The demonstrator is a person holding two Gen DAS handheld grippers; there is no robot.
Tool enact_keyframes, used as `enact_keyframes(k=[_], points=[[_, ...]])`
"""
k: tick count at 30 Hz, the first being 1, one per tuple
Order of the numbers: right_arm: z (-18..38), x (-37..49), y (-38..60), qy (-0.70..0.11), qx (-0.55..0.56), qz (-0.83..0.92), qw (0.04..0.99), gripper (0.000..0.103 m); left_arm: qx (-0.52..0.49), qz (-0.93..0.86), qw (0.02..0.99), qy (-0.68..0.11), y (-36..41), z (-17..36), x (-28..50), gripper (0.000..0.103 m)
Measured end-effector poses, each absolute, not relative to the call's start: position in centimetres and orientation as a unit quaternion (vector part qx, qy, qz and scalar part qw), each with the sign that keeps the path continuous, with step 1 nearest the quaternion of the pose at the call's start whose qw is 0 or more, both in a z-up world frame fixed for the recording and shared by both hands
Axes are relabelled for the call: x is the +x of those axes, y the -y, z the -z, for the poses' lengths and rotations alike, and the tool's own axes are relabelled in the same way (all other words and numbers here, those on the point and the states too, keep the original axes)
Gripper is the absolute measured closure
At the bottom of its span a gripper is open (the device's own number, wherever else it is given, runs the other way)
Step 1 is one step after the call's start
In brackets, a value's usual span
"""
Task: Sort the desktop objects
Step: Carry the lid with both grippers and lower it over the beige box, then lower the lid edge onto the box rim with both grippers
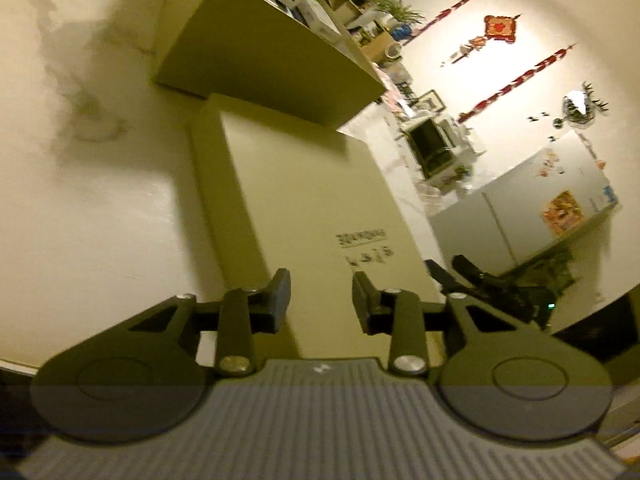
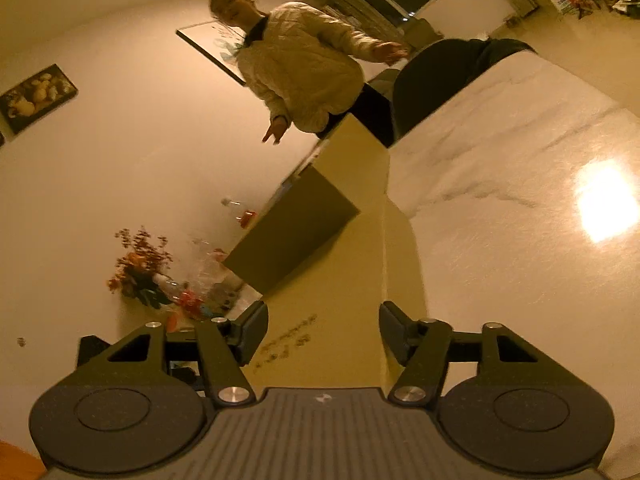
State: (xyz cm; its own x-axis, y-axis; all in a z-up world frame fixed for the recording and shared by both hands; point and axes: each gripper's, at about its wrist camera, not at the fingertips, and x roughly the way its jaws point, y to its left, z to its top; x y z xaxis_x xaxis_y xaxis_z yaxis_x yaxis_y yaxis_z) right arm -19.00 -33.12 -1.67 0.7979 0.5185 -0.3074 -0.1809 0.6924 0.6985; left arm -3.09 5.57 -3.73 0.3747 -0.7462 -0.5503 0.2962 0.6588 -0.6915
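A flat pale box (image 1: 304,200) with dark printed text lies on the marble table (image 1: 80,200). My left gripper (image 1: 320,300) hovers over its near end, open a little, with nothing between its fingers. My right gripper (image 1: 452,272) shows at the box's right edge in the left wrist view. In the right wrist view, the right gripper (image 2: 324,332) stands open wide over the printed face of the pale box (image 2: 332,280); its pads do not press on anything. Behind the pale box stands a larger open cardboard box (image 1: 256,52) filled with several small items.
A person (image 2: 304,68) in a pale padded jacket stands beyond the cardboard box (image 2: 296,232). A dark chair back (image 2: 440,76) is at the table's far edge. Dried flowers (image 2: 140,272) and bottles sit to the left. A fridge (image 1: 520,208) and a microwave (image 1: 432,144) stand by the wall.
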Motion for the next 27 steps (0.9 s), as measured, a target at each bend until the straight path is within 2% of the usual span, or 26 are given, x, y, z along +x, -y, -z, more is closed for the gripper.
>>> enact_keyframes(k=[13, 19, 27], points=[[2.4, -18.0, 33.7, -0.285, 0.310, -0.178, 0.890, 0.036, -0.215, 0.301, 0.811, -0.453, -7.7, 6.7, -4.4, 0.057], [3.1, -17.3, 32.7, -0.303, 0.298, -0.185, 0.886, 0.036, -0.225, 0.313, 0.805, -0.451, -8.1, 7.1, -5.3, 0.060], [2.9, -18.8, 30.4, -0.327, 0.269, -0.195, 0.885, 0.036, -0.208, 0.299, 0.819, -0.444, -9.1, 6.3, -7.0, 0.059]])
